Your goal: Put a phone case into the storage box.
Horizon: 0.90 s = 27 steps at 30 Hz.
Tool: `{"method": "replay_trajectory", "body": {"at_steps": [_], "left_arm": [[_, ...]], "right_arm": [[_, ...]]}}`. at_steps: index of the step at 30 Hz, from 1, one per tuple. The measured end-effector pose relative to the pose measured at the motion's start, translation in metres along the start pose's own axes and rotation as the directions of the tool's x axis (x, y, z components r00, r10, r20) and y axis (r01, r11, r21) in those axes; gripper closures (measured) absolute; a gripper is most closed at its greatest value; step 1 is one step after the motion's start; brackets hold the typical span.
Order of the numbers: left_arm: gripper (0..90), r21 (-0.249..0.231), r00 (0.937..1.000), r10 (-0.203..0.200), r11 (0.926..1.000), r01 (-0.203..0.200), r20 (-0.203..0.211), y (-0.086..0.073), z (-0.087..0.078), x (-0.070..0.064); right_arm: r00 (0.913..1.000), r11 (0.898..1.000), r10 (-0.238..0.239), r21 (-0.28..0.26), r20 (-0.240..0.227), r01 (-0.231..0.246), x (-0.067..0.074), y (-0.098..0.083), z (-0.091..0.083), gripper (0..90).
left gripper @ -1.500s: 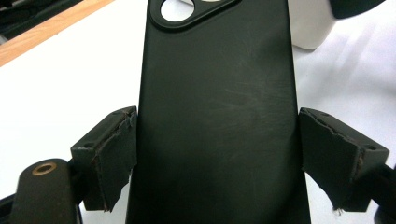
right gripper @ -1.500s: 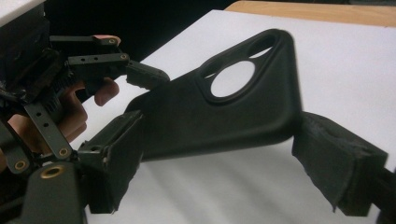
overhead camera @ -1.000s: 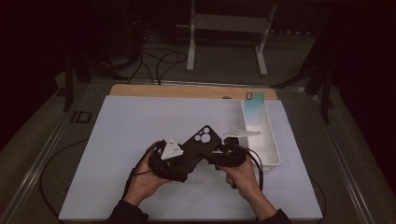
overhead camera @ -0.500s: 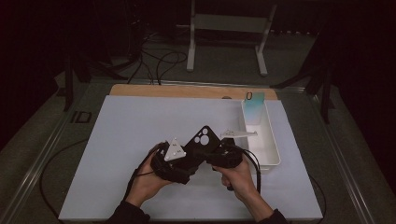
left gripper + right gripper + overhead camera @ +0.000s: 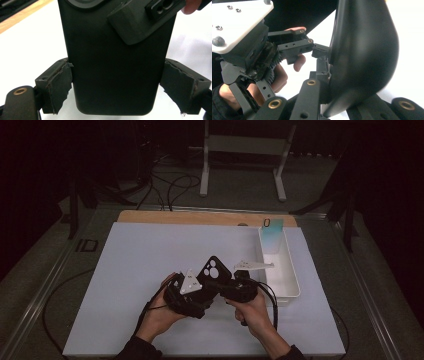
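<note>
Phone case (image 5: 214, 270), black, is clamped across its width by the left gripper (image 5: 115, 82); the right gripper (image 5: 227, 287) has just closed on its edge. White bin (image 5: 292, 280) sits just right of them on the white mat (image 5: 125, 270).

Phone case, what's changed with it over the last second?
The right claw has just been closing and now pinches the edge of the black phone case, which tilted slightly. The left claw holds the case across its width as before, and the white tray hasn't moved.
</note>
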<state>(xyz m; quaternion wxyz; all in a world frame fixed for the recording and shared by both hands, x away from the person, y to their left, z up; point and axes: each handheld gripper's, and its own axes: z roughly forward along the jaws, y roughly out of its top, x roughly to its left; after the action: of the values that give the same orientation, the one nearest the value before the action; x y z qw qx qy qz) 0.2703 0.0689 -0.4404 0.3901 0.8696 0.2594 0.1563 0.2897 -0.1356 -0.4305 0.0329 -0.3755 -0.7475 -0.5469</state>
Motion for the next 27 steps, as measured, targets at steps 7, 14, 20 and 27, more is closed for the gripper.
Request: {"method": "replay_trajectory", "body": {"at_steps": [7,14,20,27], "left_arm": [[13.7,-0.007,0.9999,-0.007,1.0,0.007,0.008,0.0,-0.001,0.001],[14.6,-0.027,0.9992,-0.027,0.9993,0.028,0.029,-0.002,-0.003,0.003],[14.9,-0.045,0.9977,-0.056,0.9973,0.058,0.039,-0.007,-0.007,0.01],[14.9,-0.058,0.9946,-0.066,0.9959,0.07,0.08,-0.009,-0.011,0.014]], "right_arm": [[0.9997,1.0,-0.022,0.004,0.004,0.022,0.002,0.0,-0.001,86.1],[0.9992,0.999,-0.038,0.007,0.008,0.038,0.003,0.0,-0.002,86.3],[0.9978,0.998,-0.064,0.01,0.012,0.064,0.003,0.002,-0.007,86.3],[0.9945,0.994,-0.104,0.024,0.011,0.104,0.005,0.003,-0.011,86.2]]}}
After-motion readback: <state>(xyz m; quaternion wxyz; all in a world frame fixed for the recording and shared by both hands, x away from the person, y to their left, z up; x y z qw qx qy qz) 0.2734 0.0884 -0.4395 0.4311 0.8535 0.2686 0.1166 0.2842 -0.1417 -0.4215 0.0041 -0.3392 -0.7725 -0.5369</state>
